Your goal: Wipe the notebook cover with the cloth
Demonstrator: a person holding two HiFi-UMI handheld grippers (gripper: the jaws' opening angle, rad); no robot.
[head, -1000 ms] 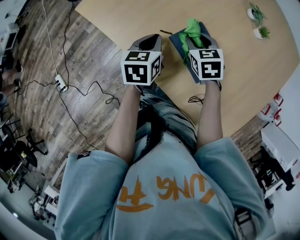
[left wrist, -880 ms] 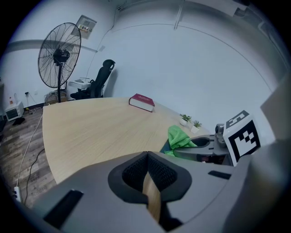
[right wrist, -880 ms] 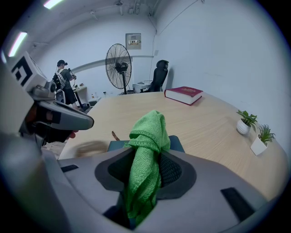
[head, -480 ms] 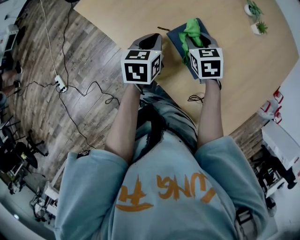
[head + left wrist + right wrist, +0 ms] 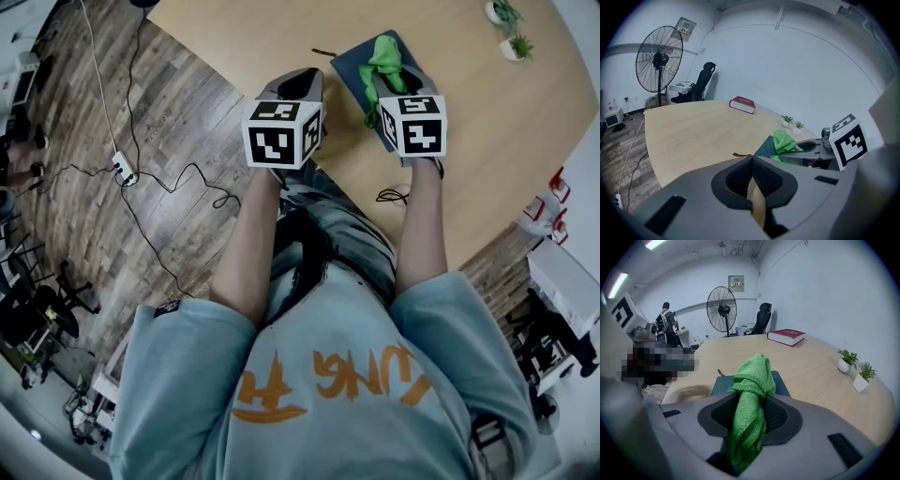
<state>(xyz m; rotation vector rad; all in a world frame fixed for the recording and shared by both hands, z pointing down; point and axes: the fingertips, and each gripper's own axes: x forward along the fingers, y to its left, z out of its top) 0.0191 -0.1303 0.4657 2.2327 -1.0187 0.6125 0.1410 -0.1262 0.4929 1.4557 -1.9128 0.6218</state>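
Wood-top table [image 5: 487, 141] w/ a rounded rim stands on a plank floor [image 5: 75, 216], white walls behind. Your notebook [image 5: 353, 67], dark teal, lies flat near the table's near edge, right in front of your R gripper [image 5: 394, 80]. That gripper's jaws are clamped on the cloth [image 5: 383, 58]. It's green and bunched, w/ a fold standing up past the tips and the rest trailing down between the pads in the right gripper view. In the head view the cloth sits over the notebook's cover, toward its right half. Whether it presses on the cover or hangs just above it, I can't tell from these angles.

Your L gripper [image 5: 298, 84] is beside the notebook on its left, apart from it, over the table edge. Its jaws are together at the tips w/ nothing between them; only a sliver of tabletop shows thru the slot lower down.

A thin brown bit [image 5: 323, 52] lies on the table just beside the notebook's far-left corner. Further back, a red book [image 5: 742, 104] lies flat on the table. Two small potted plants [image 5: 514, 33] stand near the far-right rim, well apart from the notebook.

Off the table: a standing fan [image 5: 659, 59], a black office chair [image 5: 701, 82] and a person [image 5: 665, 317] in the bg by the fan. A power strip [image 5: 120, 167] w/ cables lies on the floor to your left.
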